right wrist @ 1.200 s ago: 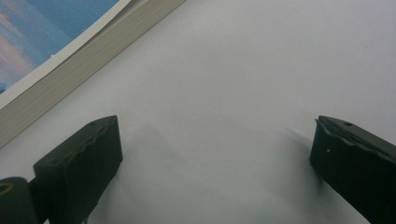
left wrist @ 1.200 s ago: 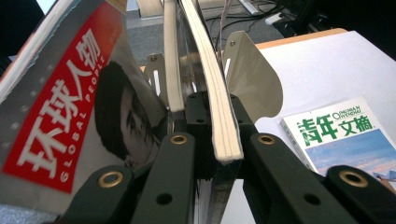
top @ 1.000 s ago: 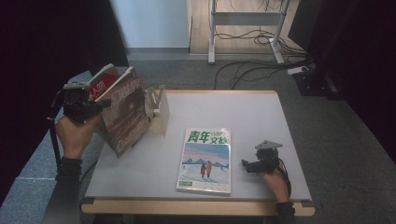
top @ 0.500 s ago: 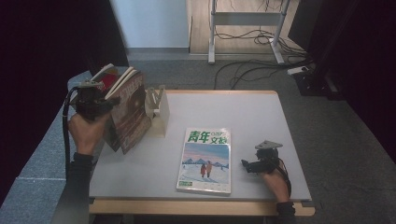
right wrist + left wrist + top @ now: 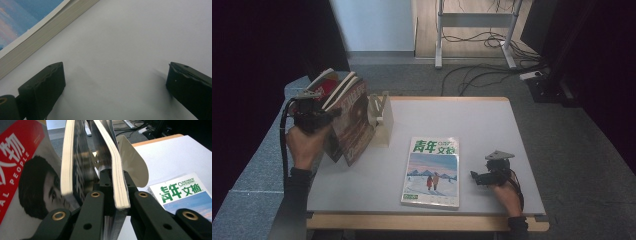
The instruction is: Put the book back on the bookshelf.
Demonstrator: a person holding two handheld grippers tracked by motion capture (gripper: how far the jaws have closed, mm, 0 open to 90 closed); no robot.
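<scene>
The left gripper (image 5: 110,195) had its jaws clamped on the lower edge of a dark-covered magazine (image 5: 354,120), held tilted over the desk's (image 5: 492,125) left edge; beside it leaned a red-covered magazine (image 5: 22,170) and a white bookend (image 5: 382,117); the right gripper (image 5: 115,85) rested near the desk's front right corner, jaws wide apart on nothing, just beside a green-titled magazine (image 5: 432,172) lying flat near the front edge.

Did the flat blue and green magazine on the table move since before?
No. The blue and green magazine lies in the same spot on the grey table.
</scene>
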